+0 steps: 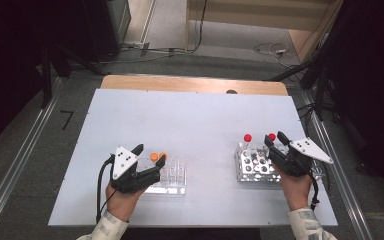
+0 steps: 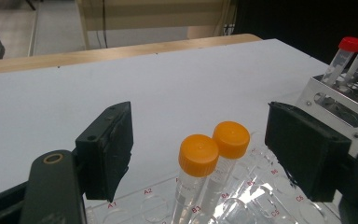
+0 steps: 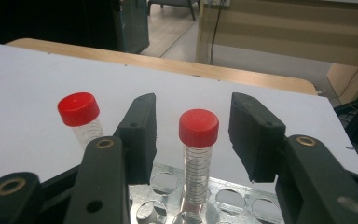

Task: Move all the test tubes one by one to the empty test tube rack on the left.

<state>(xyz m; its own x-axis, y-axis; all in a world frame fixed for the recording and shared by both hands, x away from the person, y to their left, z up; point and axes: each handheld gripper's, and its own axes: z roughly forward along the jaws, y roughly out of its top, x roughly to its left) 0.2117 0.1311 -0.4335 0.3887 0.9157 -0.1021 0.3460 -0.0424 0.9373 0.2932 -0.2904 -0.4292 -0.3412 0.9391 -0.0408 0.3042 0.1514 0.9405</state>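
Two orange-capped tubes (image 2: pixel 198 156) (image 2: pixel 231 139) stand upright in a clear plastic rack (image 2: pixel 149 205) at the table's front left. My left gripper (image 2: pixel 205 135) is open, one jaw on each side of them and well apart from both caps; in the high view the left gripper (image 1: pixel 150 157) sits at the rack's left end. At the front right, a metal rack (image 3: pixel 233 200) holds two red-capped tubes. My right gripper (image 3: pixel 193 126) straddles one red-capped tube (image 3: pixel 198 128), with a gap on each side of the cap. The other red-capped tube (image 3: pixel 78 109) stands outside its left jaw.
The white table top (image 1: pixel 190 120) stretches away behind both racks, with a wooden edge (image 1: pixel 190 84) at the far side. The metal rack (image 1: pixel 252 170) has several empty holes. Cables lie on the floor beyond the table.
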